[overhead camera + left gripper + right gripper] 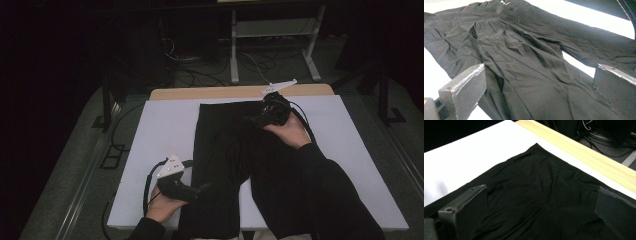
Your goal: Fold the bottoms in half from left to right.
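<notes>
Black trousers (235, 155) lie spread on the white table (160, 130), legs toward the person. The left gripper (202, 189) hovers at one leg's edge, jaws apart. The right gripper (252, 120) sits over the waist end, jaws likewise apart, gripping nothing.

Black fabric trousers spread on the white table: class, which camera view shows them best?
The high view shows the black fabric trousers whole, waistband far, both legs parting toward the person. The left gripper view shows the creased legs up close; the right gripper view shows the waistband corner near the table's wooden edge.
</notes>
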Motion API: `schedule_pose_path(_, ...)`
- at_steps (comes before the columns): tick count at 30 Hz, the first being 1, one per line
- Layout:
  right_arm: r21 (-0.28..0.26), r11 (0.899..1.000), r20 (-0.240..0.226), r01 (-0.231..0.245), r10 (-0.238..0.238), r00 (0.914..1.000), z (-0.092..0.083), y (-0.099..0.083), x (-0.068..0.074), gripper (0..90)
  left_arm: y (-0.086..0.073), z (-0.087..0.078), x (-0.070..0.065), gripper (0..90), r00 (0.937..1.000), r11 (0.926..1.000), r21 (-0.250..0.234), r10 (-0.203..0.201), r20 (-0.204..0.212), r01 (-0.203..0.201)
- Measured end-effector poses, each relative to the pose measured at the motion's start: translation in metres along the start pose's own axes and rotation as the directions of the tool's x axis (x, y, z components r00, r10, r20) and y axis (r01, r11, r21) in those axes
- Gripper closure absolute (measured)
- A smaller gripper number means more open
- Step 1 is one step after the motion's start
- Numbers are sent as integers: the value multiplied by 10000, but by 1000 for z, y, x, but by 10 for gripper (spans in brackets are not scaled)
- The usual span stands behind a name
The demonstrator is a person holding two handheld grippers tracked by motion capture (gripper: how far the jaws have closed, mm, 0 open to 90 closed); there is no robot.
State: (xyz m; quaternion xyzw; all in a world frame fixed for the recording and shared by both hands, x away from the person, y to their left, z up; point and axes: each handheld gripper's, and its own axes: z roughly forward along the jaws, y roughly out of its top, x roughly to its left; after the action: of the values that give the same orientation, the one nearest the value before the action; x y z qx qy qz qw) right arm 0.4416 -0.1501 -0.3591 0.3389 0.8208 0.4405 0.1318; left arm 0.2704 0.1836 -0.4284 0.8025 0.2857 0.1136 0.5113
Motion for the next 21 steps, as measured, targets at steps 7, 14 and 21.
schedule_pose_path(7,117,9999,-63,18,-17,10000,13,9,3,0,0,0,0,0,10000,10000,13,6,19,-6)
schedule_pose_path(14,227,9997,-143,51,-48,9999,29,15,8,0,0,0,-1,0,10000,10000,-33,-39,35,39)
schedule_pose_path(21,162,9998,-201,130,-127,9997,45,22,14,0,0,-1,-1,0,9999,9999,-63,-80,67,81)
